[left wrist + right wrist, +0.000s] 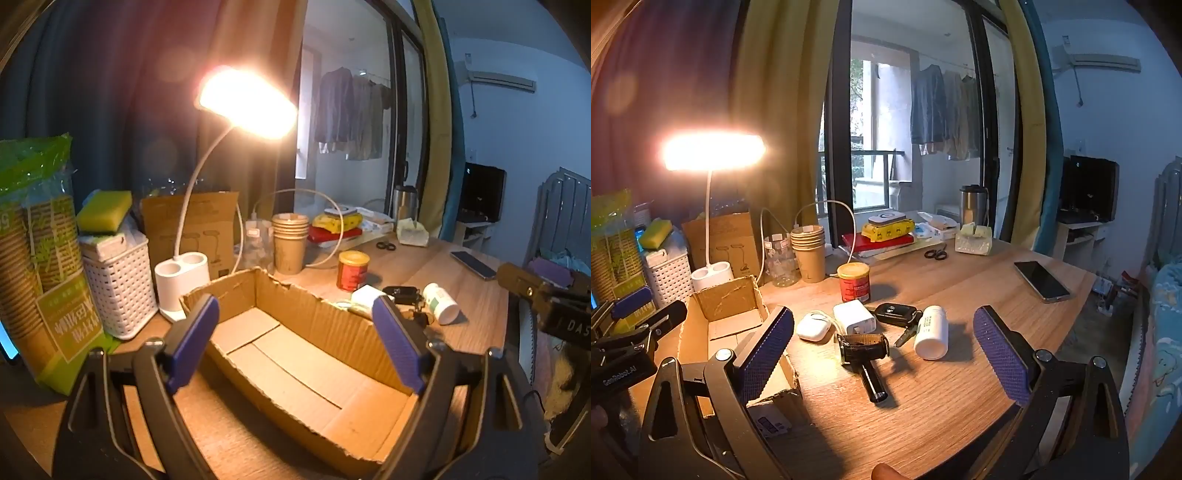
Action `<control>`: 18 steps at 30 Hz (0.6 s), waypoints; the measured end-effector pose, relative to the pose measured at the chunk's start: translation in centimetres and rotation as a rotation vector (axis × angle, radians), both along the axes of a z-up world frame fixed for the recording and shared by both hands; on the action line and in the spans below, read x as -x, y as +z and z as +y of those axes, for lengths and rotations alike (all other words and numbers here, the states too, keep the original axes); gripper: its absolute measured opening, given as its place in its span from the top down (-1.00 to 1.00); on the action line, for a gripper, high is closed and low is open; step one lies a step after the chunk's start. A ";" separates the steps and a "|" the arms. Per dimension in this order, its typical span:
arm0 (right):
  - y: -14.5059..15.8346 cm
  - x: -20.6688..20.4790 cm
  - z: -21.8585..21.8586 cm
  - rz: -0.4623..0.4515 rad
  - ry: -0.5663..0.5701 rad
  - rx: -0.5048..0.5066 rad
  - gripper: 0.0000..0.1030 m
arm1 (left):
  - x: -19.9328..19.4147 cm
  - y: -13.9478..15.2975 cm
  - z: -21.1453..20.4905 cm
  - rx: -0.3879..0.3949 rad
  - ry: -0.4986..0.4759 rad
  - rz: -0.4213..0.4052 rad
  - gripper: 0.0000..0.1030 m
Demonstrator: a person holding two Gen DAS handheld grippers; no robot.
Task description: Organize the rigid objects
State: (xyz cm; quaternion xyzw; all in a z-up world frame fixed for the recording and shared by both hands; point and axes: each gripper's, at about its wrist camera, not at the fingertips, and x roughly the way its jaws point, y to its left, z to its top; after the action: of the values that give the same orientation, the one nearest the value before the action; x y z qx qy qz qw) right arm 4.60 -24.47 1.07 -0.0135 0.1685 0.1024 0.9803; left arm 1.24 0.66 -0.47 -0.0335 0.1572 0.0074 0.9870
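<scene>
An open cardboard box [332, 321] lies on the wooden desk, nothing inside it; my left gripper [295, 339] hovers open over it. My right gripper [886, 343] is open above a cluster of small items: a white earbud case [812, 329], a white charger [854, 316], a black car key [895, 314], a white pill bottle [931, 332] on its side, a brown-strapped watch [864, 347] and a black cylinder [873, 384]. A red can [854, 282] with a yellow lid stands behind them. The box [727, 314] is to their left.
A lit desk lamp [181, 275], a white basket [118, 288] with a sponge on top, stacked paper cups [290, 243], a phone [1041, 280], scissors [935, 254] and a steel flask [973, 205] stand around the desk. The desk's right edge drops off near the phone.
</scene>
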 end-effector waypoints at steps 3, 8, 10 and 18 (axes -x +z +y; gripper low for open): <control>-0.1 0.0 0.2 -0.001 0.002 0.003 -0.93 | -0.1 0.0 0.1 -0.002 0.001 0.000 -0.66; 0.0 0.0 0.1 0.000 0.003 0.000 -0.93 | -0.1 0.0 0.0 -0.003 0.001 -0.003 -0.66; 0.0 -0.1 0.2 0.000 0.003 0.001 -0.93 | -0.1 -0.1 0.0 -0.001 -0.003 -0.003 -0.66; -0.1 0.0 0.2 0.003 0.009 0.001 -0.93 | 0.2 0.0 -0.1 0.000 -0.003 -0.002 -0.66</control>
State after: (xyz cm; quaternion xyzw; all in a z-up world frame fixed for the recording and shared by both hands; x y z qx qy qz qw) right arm 4.63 -24.25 0.98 -0.0146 0.1699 0.1066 0.9796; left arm 1.07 0.55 -0.50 -0.0334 0.1565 0.0057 0.9871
